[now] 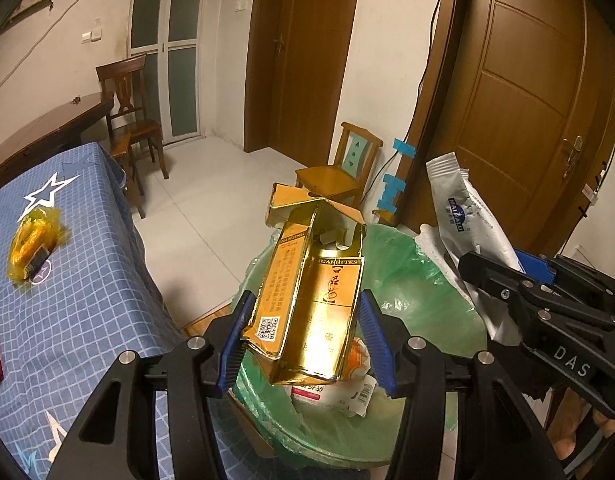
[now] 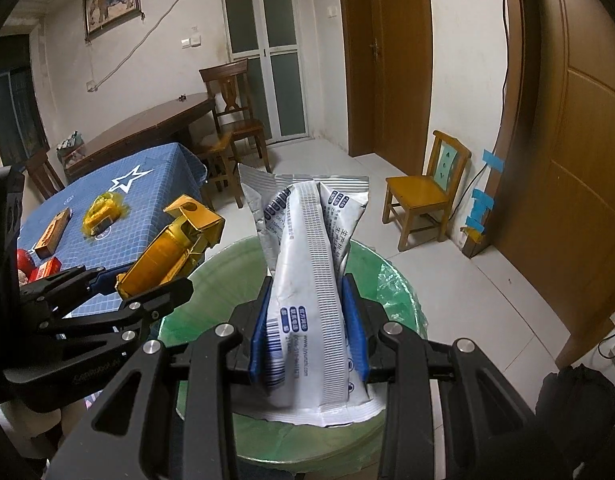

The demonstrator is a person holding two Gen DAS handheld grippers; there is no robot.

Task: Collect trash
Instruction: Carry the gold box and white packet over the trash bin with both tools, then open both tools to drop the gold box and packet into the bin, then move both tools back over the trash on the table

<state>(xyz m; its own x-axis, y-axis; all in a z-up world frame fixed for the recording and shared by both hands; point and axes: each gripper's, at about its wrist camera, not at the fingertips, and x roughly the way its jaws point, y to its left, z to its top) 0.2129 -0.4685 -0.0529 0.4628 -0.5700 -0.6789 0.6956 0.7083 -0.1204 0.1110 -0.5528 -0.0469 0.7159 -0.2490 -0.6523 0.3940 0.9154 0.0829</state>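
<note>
1. Blue pads of the left gripper sit closest to the lens, clamped on the two sides of a gold cigarette carton, which stands between the jaws with its torn-open top pointing away.
2. Below and just beyond those jaws gapes the trash bin, lined with a green bag; a few scraps of paper lie in it under the carton.
3. On the right, the right gripper is clenched on a silver-white pouch, pinched at its lower part between the blue pads, its crimped top rising past the fingertips.
4. Both grippers tilt forward and downward, side by side, each load hanging over the bin's mouth.
5. From the right wrist view, the left gripper appears to the left of the jaws, with the carton jutting up and away from it.
6. Left of the jaws lies the blue star-patterned tablecloth, bearing a yellow wrapper.
7. Beyond the bin stands a small wooden chair on the pale tiled floor.
</note>
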